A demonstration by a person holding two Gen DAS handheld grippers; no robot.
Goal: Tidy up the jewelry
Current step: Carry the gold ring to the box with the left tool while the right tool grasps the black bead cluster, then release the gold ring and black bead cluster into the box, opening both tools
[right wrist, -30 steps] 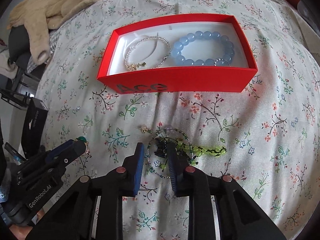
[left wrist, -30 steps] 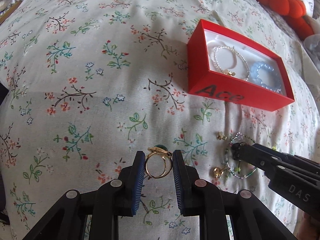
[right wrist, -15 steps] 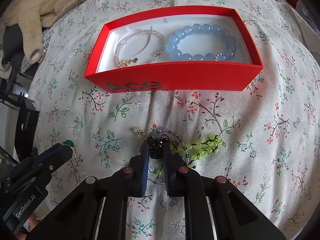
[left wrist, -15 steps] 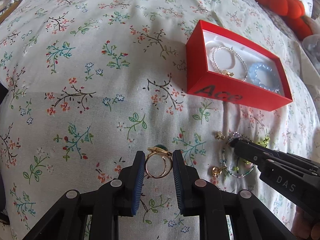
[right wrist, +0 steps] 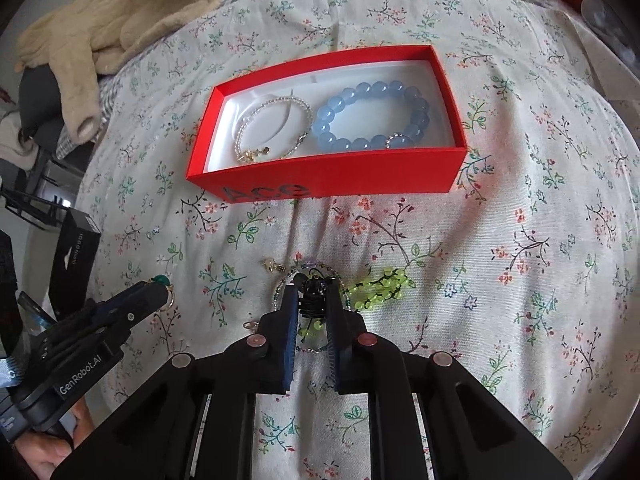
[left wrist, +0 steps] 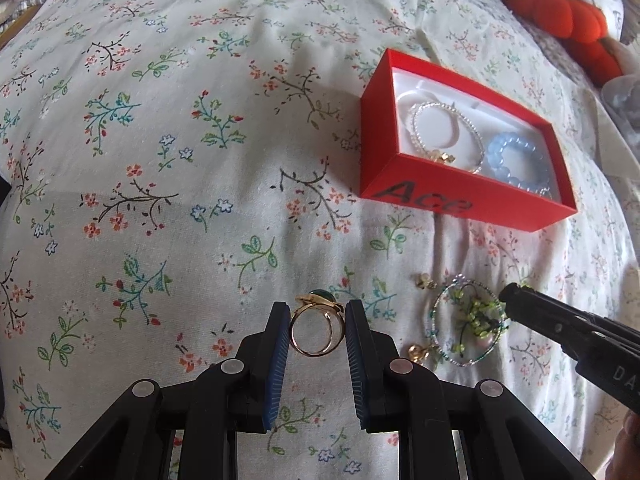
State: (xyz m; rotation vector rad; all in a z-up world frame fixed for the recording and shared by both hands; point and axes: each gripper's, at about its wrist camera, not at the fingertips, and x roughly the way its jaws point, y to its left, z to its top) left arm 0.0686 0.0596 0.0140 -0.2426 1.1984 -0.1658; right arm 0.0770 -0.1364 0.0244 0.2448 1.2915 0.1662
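Observation:
My left gripper is shut on a gold ring with a green stone, held upright between the blue pads just above the floral cloth. My right gripper is shut on the dark clasp of a green bead bracelet, which lies with a thin beaded bracelet on the cloth. The red box ahead holds a pearl bracelet and a blue bead bracelet. The box also shows at the right in the left wrist view.
Small gold earrings lie beside the beaded bracelets. A cream knitted garment lies at the far left edge of the bed. An orange plush lies at the far right. Dark gear stands off the bed's left side.
My right gripper has closed from open onto the green bracelet's dark clasp and lifted slightly, bunching the beads. My left gripper still holds the ring, almost unmoved.

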